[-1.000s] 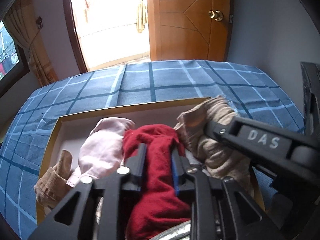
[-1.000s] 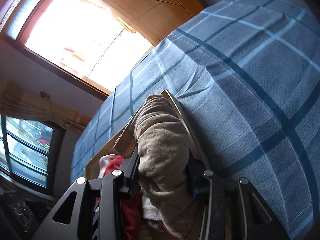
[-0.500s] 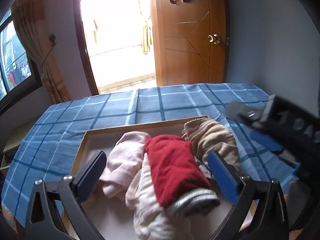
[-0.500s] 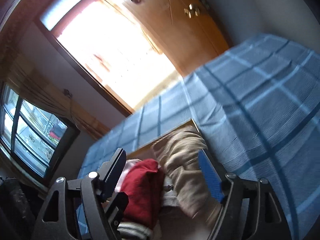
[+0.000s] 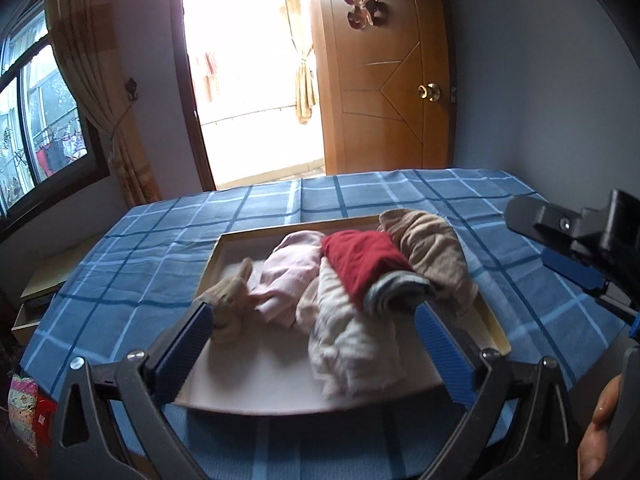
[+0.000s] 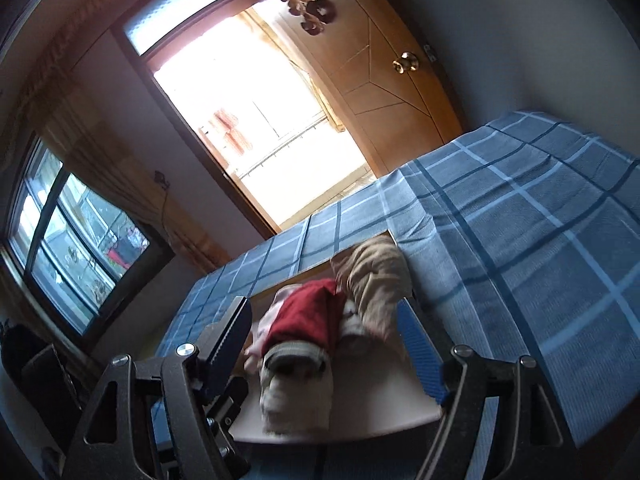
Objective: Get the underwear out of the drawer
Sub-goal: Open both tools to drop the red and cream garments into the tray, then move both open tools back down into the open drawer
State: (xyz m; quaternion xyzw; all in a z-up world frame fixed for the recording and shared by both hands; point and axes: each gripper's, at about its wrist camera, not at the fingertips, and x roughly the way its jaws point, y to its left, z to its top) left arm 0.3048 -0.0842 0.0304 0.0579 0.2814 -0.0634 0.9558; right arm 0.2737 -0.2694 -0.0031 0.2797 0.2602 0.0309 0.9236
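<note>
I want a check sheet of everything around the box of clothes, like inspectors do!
Surface: blue checked bedspread, wrinkled, the drawer lying on it.
Job's things: shallow drawer holding a red garment on top of the heap, a pink one beside it, a tan one against the right wall, a cream one nearest the camera, a small beige piece on the left.
Clutter: nothing seen on the bedspread.
Grippers: left gripper and right gripper have just opened; both open, nothing held.
Cables: nothing seen.
Surroundings: wooden door standing open, bright doorway, curtained window.
</note>
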